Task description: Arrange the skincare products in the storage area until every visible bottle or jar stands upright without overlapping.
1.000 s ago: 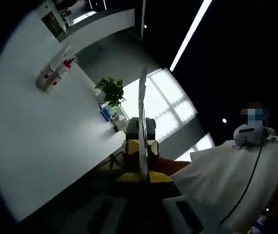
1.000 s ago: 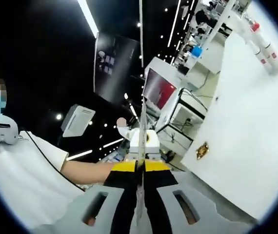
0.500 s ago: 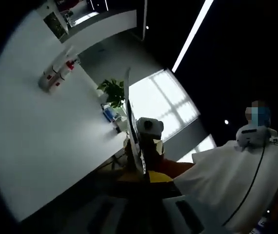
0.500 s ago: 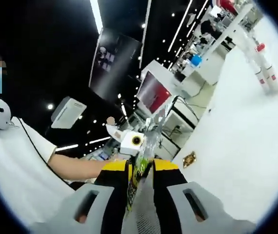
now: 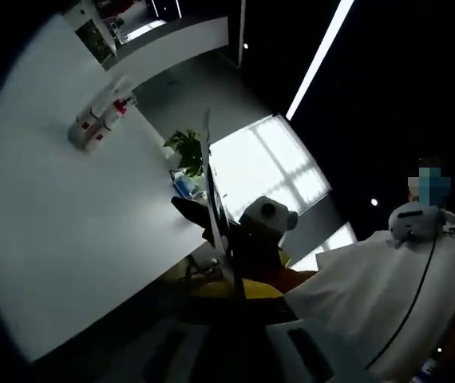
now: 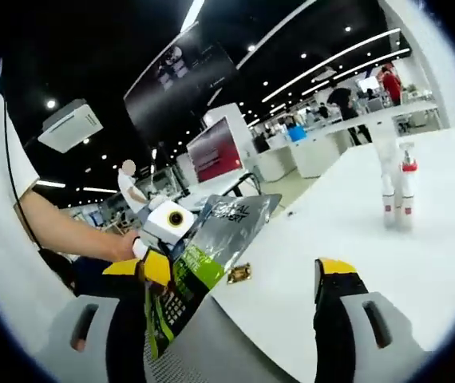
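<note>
Skincare bottles [image 5: 100, 124], two white ones with red caps, stand upright and close together far across the white table [image 5: 68, 239] in the left gripper view; in the right gripper view the same pair [image 6: 395, 187] stands at right, seemingly touching. A flat foil pouch [image 6: 211, 255] with green and black print sits in front of the cameras, seen edge-on [image 5: 215, 199] in the left gripper view. The left gripper [image 6: 152, 259] appears clenched on the pouch's lower edge, though its jaws are dark in its own view. The right gripper [image 6: 235, 319] is released, jaws spread wide, with the pouch against its left jaw. Judged step: handing the pouch over before setting it down. Keep one firm grip until it rests on bare table, well apart from the bottles, so neither topples.
</note>
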